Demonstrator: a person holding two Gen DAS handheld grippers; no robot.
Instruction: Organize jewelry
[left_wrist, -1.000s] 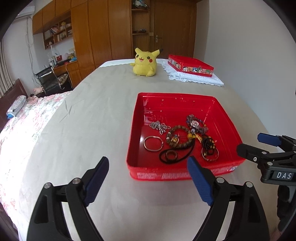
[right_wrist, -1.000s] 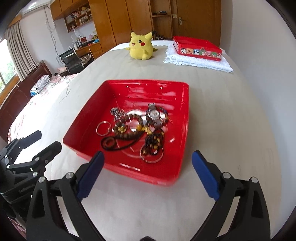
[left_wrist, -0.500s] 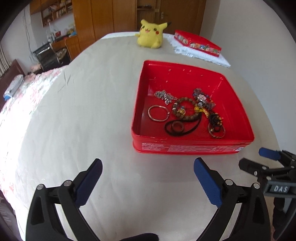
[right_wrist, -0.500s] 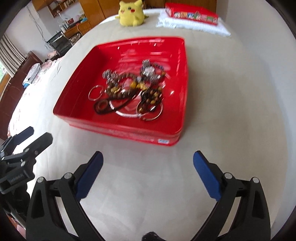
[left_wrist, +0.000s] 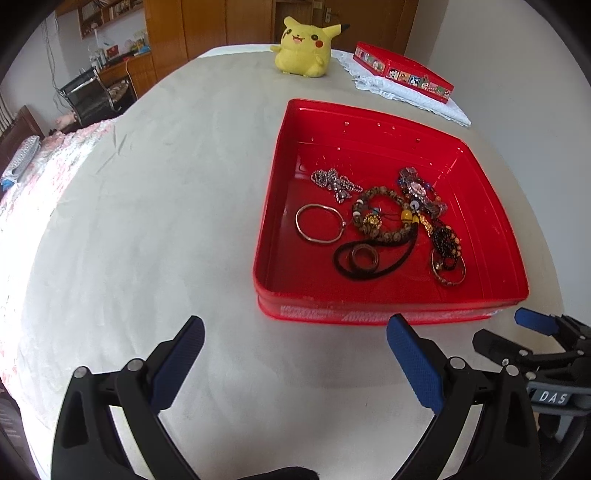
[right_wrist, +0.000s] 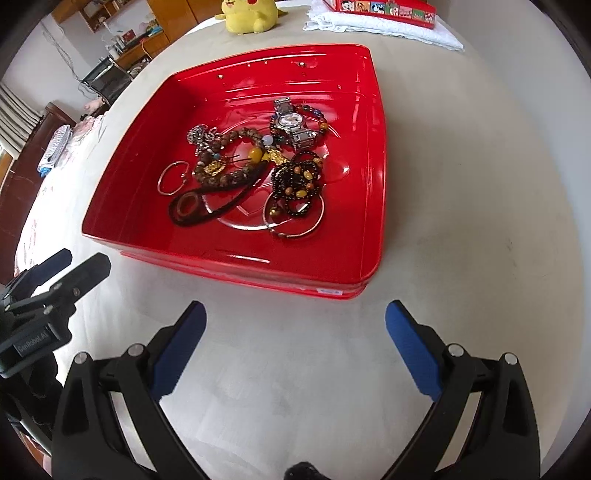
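A red tray lies on the grey bed cover and holds a heap of jewelry. In it are a silver bangle, a brown bead bracelet, a wristwatch, a black cord with a ring, dark bead bracelets and a silver chain. My left gripper hangs open over the cover, just short of the tray's near wall. My right gripper is open too, nothing between its fingers.
A yellow plush toy sits at the far end. Beside it a flat red box rests on a folded white cloth. A wooden wardrobe and a desk stand behind. The bed's left edge drops off past a flowered quilt.
Both grippers have tipped downward and sunk toward the bed, so the tray now sits higher and closer in both views. The left jaws stand a little wider than before.
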